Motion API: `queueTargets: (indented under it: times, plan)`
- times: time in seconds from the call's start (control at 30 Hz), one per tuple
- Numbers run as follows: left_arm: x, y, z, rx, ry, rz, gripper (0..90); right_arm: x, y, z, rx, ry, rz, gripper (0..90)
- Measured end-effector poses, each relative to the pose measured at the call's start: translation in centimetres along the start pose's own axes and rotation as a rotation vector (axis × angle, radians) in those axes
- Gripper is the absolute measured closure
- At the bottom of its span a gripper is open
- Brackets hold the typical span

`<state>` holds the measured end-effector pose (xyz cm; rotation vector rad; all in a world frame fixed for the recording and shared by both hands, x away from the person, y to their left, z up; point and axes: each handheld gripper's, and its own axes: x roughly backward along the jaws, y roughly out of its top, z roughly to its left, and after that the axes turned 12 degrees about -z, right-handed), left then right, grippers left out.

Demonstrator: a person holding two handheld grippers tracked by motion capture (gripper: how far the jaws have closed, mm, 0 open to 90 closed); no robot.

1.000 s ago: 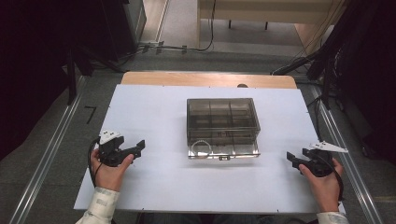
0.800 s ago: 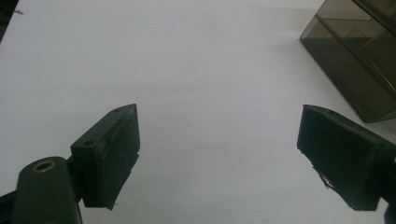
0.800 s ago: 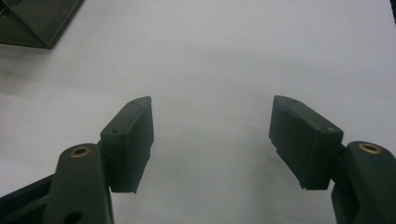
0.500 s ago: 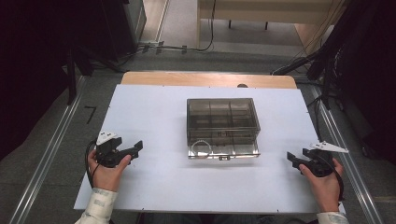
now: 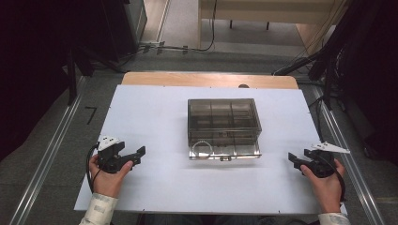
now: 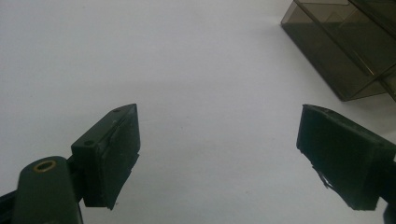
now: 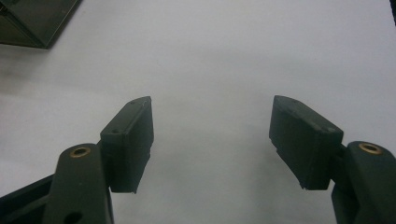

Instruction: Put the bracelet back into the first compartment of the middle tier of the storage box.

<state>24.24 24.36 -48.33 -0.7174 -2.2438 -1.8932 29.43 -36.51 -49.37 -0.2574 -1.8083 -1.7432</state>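
Note:
A smoky transparent compartment box sits at the middle of the white table, with a pale looped cord visible in its front left cell. My left gripper rests low at the front left, held in a hand, open and empty; its own view shows the jaws spread wide over bare table, the box's corner at upper right. My right gripper lies at the front right, open with nothing between its jaws; a box corner shows at upper left.
The white sheet covers a wooden table whose far edge shows behind the box. Metal floor rails run along both sides, and cables lie on the floor beyond the table.
The left gripper has shifted slightly toward the near left edge of the table. The right gripper and the box have stayed put.

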Motion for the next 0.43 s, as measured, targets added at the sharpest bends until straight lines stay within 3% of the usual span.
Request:
queueTargets:
  times: [0.43]
  plan:
    - [0.71, -0.16, -0.48, 0.0, -0.022, -0.014, 13.9, -0.03, 0.01, 0.02, 0.001, 0.0, 0.0, 29.4]
